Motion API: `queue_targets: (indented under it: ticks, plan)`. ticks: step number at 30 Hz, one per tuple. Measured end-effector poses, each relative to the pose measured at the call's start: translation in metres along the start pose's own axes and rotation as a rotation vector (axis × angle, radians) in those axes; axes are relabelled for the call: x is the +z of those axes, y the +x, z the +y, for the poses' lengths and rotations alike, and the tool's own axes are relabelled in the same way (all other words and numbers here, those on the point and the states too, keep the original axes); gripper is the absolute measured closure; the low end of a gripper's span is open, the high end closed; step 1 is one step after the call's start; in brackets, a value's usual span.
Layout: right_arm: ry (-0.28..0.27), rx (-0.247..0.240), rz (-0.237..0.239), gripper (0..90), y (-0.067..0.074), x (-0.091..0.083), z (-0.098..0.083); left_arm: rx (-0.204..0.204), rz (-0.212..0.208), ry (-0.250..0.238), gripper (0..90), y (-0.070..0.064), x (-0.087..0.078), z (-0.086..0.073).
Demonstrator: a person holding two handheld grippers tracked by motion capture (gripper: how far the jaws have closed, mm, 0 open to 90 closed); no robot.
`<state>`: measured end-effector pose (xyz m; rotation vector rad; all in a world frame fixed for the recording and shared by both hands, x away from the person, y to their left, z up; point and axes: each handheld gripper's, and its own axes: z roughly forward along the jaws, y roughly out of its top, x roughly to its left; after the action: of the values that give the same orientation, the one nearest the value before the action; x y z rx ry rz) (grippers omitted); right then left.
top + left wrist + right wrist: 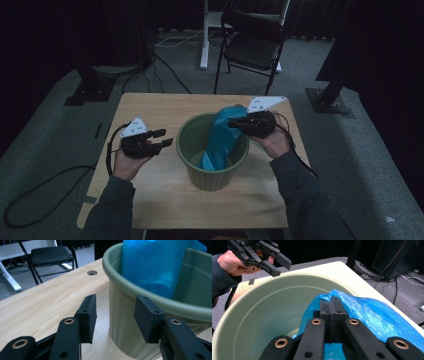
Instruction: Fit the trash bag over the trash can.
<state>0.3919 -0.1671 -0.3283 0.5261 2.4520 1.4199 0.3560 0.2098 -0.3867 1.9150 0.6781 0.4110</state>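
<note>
A pale green round bin (210, 176) stands in the middle of the wooden table (150, 200). A blue plastic bag (221, 140) hangs from above the bin's right rim down into it. My right gripper (233, 123) is shut on the bag's top edge; in the right gripper view the jaws (332, 307) are pressed together with the blue bag (372, 315) bunched around them over the bin (267, 312). My left gripper (165, 138) is open and empty, lifted just left of the bin. Its jaws (115, 318) face the bin's outer wall (125, 322), with the bag (152, 265) behind the rim.
A black folding chair (252, 42) and a white desk leg (204, 35) stand beyond the table's far edge. Cables (35, 192) trail on the grey floor at left. A small round hole (92, 272) sits in the tabletop near the bin.
</note>
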Motion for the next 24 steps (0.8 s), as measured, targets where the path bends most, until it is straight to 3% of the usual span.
queue_targets:
  ticks: [8, 24]
  plan:
    - [-0.001, -0.012, 0.004, 90.0, 0.001, 0.005, 0.008, 0.016, -0.035, -0.018, 48.7, -0.003, -0.001, 0.020]
    - [0.010, -0.027, 0.005, 90.0, 0.005, 0.019, 0.024, 0.066, -0.084, 0.011, 42.6, -0.023, 0.022, 0.044]
